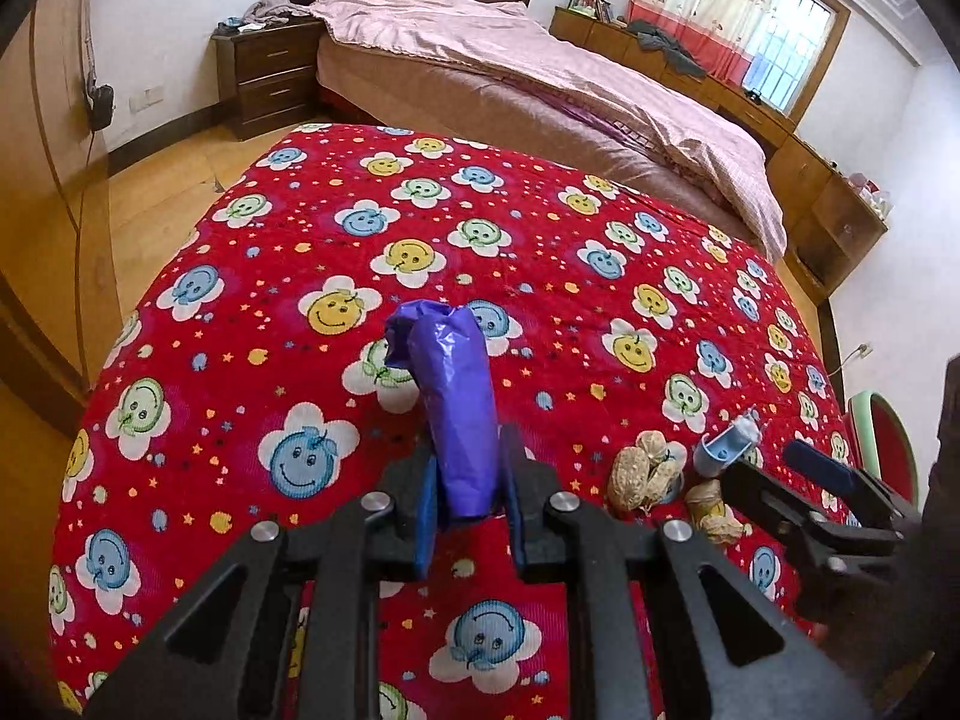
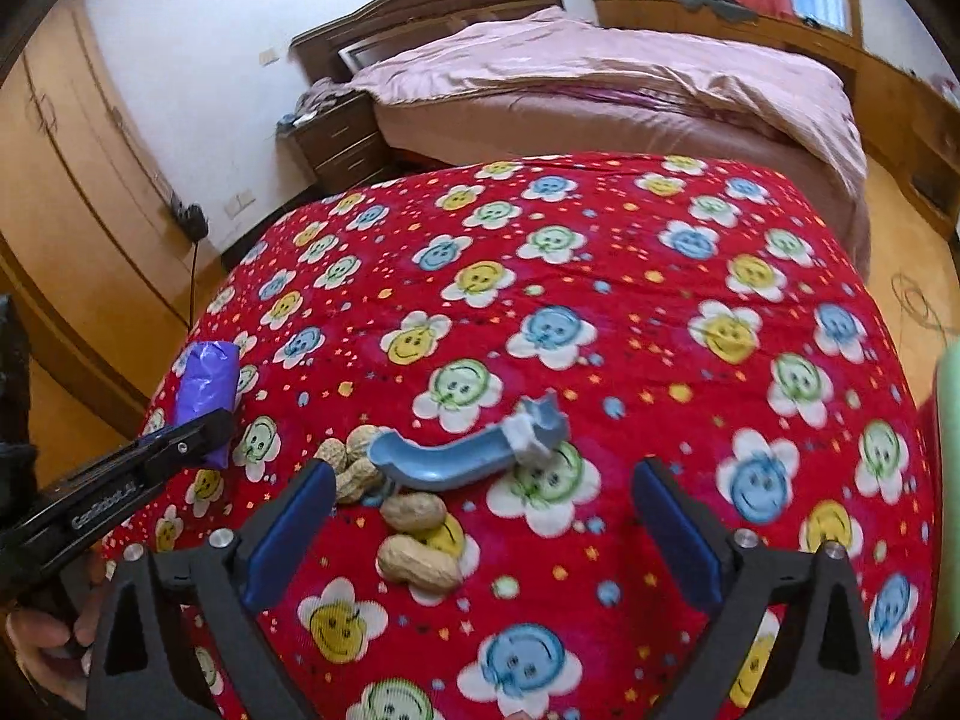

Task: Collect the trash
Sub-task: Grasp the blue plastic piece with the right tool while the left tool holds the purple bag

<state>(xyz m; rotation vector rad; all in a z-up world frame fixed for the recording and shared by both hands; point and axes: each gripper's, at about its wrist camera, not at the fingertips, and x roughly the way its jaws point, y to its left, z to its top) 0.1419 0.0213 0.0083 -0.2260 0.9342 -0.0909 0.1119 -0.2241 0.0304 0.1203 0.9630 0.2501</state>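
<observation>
A rolled purple plastic bag stands up between the pads of my left gripper, which is shut on it above the red smiley-flower quilt. In the right wrist view that bag and the left gripper are at the far left. A broken blue plastic piece and several peanut shells lie on the quilt. My right gripper hangs open just above them with nothing between its pads. The left wrist view shows the peanuts, the blue piece and the right gripper at lower right.
Beyond the quilt lies a bed with pink covers. A dark nightstand stands to its left, and wooden cabinets line the window wall. A wardrobe and wooden floor are on the left. A green-and-red chair is at the right edge.
</observation>
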